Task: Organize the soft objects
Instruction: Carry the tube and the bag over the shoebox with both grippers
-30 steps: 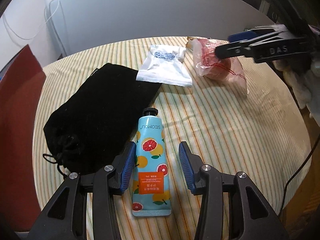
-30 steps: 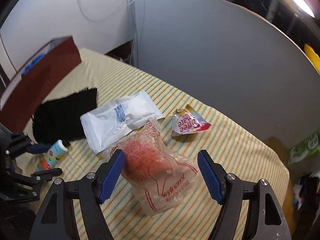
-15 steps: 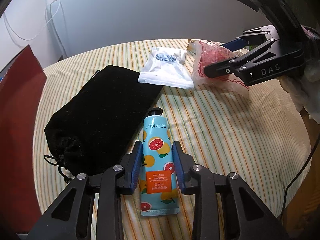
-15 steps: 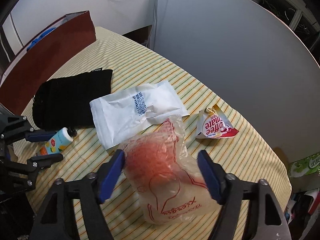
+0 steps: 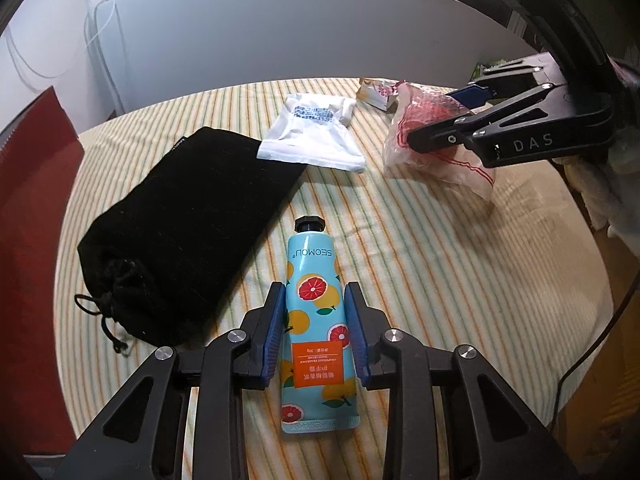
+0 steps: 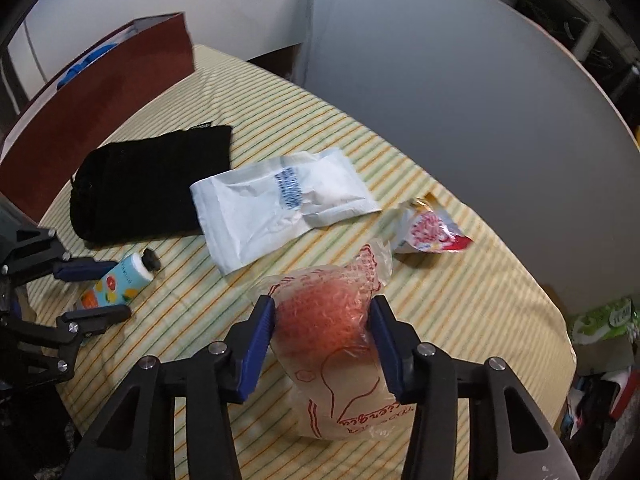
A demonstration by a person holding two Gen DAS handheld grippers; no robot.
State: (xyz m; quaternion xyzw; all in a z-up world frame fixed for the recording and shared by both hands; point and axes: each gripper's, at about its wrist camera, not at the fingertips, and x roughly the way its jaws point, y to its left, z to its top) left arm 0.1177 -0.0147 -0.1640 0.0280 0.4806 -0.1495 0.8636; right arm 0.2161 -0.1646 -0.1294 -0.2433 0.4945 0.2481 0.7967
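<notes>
My left gripper (image 5: 316, 300) is shut on a light-blue hand cream tube (image 5: 314, 280) printed with grapefruit slices, its black cap pointing away from me on the striped tablecloth (image 5: 440, 280). The tube also shows in the right wrist view (image 6: 120, 280). My right gripper (image 6: 323, 316) is shut on a clear plastic bag of red-orange netting (image 6: 326, 320), which also shows in the left wrist view (image 5: 420, 120). A black drawstring pouch (image 5: 180, 232) lies left of the tube. A white packet (image 5: 316, 136) lies beyond it.
A small red-and-white coffee creamer sachet (image 6: 430, 232) lies past the bag. A dark red box (image 6: 92, 92) stands along the table's left side. A grey panel (image 5: 300, 32) rises behind the table. The round table's edge (image 5: 592, 320) curves close on the right.
Both grippers have closed: the left onto the hand cream tube, the right onto the bag of netting. Both have also moved slightly forward over the table.
</notes>
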